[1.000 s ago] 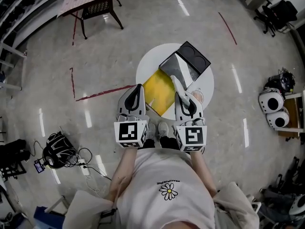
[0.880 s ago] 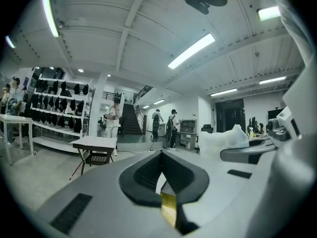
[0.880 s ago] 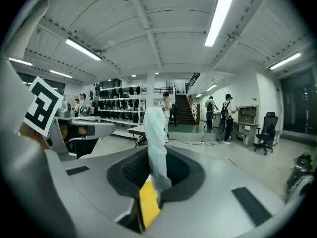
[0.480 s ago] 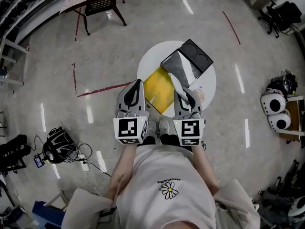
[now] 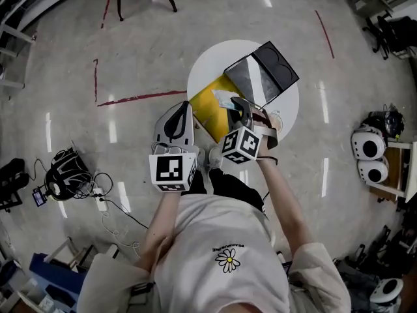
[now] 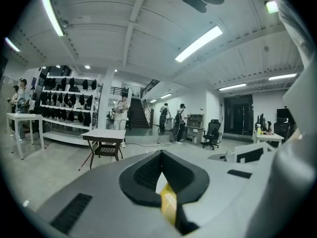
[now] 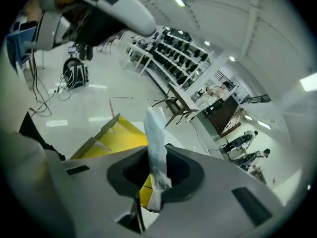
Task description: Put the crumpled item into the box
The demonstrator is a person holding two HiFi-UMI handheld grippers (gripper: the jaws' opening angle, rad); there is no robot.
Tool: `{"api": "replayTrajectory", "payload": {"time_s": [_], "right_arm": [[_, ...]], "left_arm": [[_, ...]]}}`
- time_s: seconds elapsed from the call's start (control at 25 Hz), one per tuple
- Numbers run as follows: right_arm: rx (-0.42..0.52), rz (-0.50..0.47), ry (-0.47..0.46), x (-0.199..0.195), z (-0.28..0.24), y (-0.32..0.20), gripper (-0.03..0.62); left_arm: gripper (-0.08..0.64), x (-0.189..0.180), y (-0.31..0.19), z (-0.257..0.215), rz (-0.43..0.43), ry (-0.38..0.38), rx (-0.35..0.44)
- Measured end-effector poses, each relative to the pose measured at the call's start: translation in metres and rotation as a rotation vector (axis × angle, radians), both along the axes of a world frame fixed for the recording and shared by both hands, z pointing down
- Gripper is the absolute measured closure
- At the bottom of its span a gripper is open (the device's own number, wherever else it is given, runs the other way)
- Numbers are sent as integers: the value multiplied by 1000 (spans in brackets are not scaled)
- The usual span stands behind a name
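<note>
- Two grippers are mine to steer. The left gripper (image 5: 184, 107) has its jaws together on nothing, and the right gripper (image 5: 238, 103) is clamped on the task's thing.
- One crumpled item (image 5: 223, 98), pale and papery, is pinched over the one yellow box (image 5: 207, 109).
- One round white table (image 5: 208, 70) carries that box and one black and silver case (image 5: 262, 75).
- Only the right gripper view shows me the item (image 7: 156, 133) standing up past the jaws.
- Only the left gripper view shows me distant people and a small table (image 6: 105, 137).
</note>
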State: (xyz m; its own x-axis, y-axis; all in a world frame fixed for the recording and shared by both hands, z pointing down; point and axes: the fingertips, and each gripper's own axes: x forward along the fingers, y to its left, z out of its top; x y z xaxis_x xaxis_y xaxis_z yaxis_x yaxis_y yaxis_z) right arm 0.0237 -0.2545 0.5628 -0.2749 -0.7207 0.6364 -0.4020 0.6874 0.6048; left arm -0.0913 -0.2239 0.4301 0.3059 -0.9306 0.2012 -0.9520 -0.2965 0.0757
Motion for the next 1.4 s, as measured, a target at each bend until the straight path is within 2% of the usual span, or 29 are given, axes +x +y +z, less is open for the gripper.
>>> {"api": "replayTrajectory", "payload": {"time_s": [0.24, 0.4, 0.72, 0.8, 0.92, 1.0, 1.16, 1.32, 1.4], "right_arm": [[-93, -142, 240, -12, 77, -10, 540], [-98, -120, 323, -7, 108, -17, 540], [-247, -79, 224, -22, 135, -12, 532], [-320, -49, 179, -25, 140, -8, 485], [-426, -12, 124, -28, 148, -2, 353], [-463, -8, 114, -28, 151, 0, 315], [-511, -31, 107, -28, 150, 8, 307], [-605, -31, 74, -28, 146, 20, 307], [-606, -36, 65, -28, 139, 22, 307]], "left_arm": [[560, -20, 10, 28, -46, 9, -61], [560, -29, 13, 37, -69, 0, -82], [560, -41, 11, 50, -89, -5, -111], [560, -42, 12, 52, -88, -3, -115], [560, -40, 11, 54, -83, 0, -118], [560, -40, 10, 56, -81, 1, -121], [560, -40, 7, 55, -83, 10, -119], [560, -36, 5, 51, -74, 16, -110], [560, -33, 4, 49, -68, 17, -102]]}}
